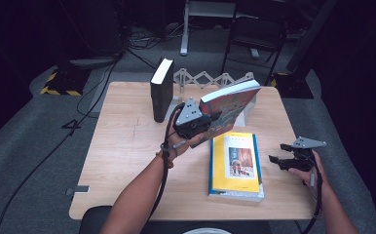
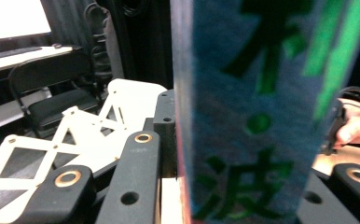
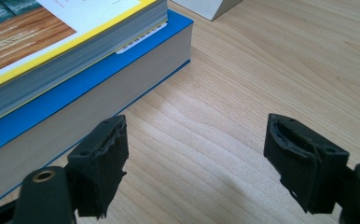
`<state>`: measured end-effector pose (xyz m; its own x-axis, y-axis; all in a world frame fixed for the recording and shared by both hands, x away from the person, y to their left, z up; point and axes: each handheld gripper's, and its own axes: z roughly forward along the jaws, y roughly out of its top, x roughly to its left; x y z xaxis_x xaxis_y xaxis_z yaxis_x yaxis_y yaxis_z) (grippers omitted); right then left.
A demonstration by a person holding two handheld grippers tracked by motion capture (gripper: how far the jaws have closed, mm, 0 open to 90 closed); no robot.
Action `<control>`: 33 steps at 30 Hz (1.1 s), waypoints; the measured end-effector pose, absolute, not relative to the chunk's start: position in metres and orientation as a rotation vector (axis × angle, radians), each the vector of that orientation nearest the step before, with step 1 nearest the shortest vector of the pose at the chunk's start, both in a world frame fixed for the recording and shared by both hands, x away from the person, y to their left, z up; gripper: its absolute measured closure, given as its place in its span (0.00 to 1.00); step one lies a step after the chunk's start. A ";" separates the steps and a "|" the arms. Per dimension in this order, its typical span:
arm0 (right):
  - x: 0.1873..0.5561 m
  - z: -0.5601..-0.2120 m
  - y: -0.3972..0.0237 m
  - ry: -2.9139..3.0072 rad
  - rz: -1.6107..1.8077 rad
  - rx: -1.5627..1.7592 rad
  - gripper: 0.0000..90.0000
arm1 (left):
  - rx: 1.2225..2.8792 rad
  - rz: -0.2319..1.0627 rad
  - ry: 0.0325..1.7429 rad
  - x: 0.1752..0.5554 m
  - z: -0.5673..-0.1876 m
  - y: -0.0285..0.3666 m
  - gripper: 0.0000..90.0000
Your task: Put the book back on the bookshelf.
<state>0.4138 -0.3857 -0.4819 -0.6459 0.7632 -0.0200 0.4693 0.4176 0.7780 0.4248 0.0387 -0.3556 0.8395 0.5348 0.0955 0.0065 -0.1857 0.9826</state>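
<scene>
Carrying the colourful book [image 1: 230, 105] in your left tongs [image 1: 210, 122], toward the black book [image 1: 161, 90].
Right tongs [image 1: 277, 152] gape wide, empty, right of the yellow book [image 1: 235, 163]; the left is nearer the rack [image 1: 203, 78].

A paperback book [image 1: 230, 109] with a colourful orange and teal cover is raised off the table, tilted, its white page edge facing up toward 1 o'clock. Its lower corner is clamped at 7 o'clock. In the left gripper view its blue spine [image 2: 257, 112] with green characters stands upright.
</scene>
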 end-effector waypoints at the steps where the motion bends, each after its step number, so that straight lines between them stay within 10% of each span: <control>1: 0.414 -0.482 -0.386 2.306 1.088 1.055 0.25 | 1.705 0.510 0.431 0.426 -0.356 0.041 0.82; 33: 0.420 -0.494 -0.382 2.364 1.008 1.127 0.22 | 1.648 0.665 0.715 0.466 -0.369 0.107 0.82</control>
